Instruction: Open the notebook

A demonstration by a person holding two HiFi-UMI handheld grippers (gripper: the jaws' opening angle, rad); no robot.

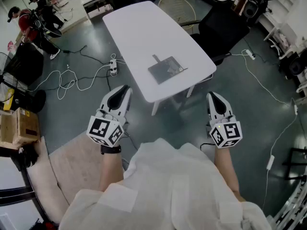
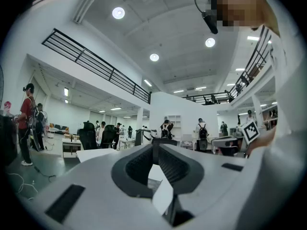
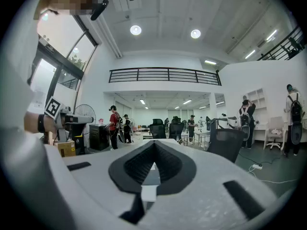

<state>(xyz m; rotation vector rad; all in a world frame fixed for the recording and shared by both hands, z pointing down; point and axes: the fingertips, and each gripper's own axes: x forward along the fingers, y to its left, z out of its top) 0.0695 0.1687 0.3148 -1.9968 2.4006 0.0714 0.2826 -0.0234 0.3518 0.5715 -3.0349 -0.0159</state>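
Note:
A thin grey notebook [image 1: 165, 69] lies closed near the front end of a white table [image 1: 139, 32], with a dark strap sticking out at its far edge. Both grippers hang level in front of my body, short of the table and over the floor. The left gripper [image 1: 125, 88] is shut with nothing between its jaws; in its own view the left gripper [image 2: 154, 145] shows the dark pads meeting at the tip. On the other side the right gripper [image 1: 211, 96] is also shut and empty, and in the right gripper view the right gripper [image 3: 153, 145] has its pads together.
A black office chair [image 1: 218, 30] stands at the table's right side and a beige mesh chair [image 1: 177, 6] behind it. A power strip [image 1: 113, 66] and white cables lie on the floor to the left. A cardboard box [image 1: 19, 126] sits far left. People stand at the back left.

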